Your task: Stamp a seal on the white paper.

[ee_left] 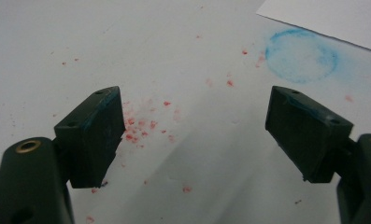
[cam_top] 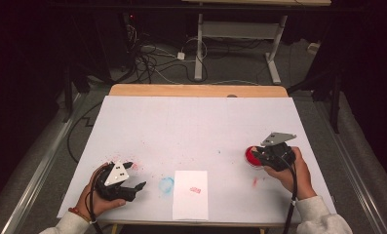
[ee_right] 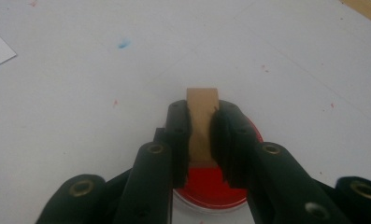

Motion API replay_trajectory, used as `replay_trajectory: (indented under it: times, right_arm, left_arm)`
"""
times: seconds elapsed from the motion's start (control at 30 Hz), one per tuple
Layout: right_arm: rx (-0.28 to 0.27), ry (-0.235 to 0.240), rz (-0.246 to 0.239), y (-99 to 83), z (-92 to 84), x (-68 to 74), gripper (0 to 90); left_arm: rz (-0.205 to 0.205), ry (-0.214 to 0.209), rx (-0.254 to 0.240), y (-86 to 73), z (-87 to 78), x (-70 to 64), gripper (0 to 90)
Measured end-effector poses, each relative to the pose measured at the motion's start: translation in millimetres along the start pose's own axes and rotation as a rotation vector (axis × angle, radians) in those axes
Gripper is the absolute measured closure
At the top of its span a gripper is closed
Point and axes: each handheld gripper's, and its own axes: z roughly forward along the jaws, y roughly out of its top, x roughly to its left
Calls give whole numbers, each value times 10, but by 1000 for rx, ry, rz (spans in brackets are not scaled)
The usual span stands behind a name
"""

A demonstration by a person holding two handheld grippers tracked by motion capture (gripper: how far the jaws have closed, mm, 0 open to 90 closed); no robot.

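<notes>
My right gripper (ee_right: 202,122) is shut on a small wooden stamp block (ee_right: 202,112), which it holds over a round red ink pad (ee_right: 213,186). From above, that right gripper (cam_top: 260,155) sits at the table's right, beside the red ink pad (cam_top: 251,156). A white slip of paper (cam_top: 190,194) with a small red stamp mark (cam_top: 195,190) lies at the front centre. My left gripper (cam_top: 135,175) rests open at the front left, nothing between its jaws. Its black pads (ee_left: 99,135) stand wide apart over red ink specks. A blue ink ring (ee_left: 301,56) stains the sheet beside the paper's edge (ee_left: 332,18).
A large white sheet (cam_top: 196,126) covers the wooden table (cam_top: 196,90). Red specks and a blue ring (cam_top: 166,184) stain it near the front. A red smear (cam_top: 255,182) lies near my right hand. Cables and a desk frame (cam_top: 240,44) stand on the floor beyond.
</notes>
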Motion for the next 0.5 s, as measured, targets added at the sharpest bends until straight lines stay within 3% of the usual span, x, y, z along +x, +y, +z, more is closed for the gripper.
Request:
replay_trajectory:
  times: [0.17, 0.5]
  right_arm:
    - [11, -11, 23, -56, 25, -45, 757]
    - [46, -2, 52, -94, 107, -106, 756]
  left_arm:
    - [16, 4, 10, 10, 4, -29, 187]
    - [8, 9, 11, -6, -7, -18, 186]
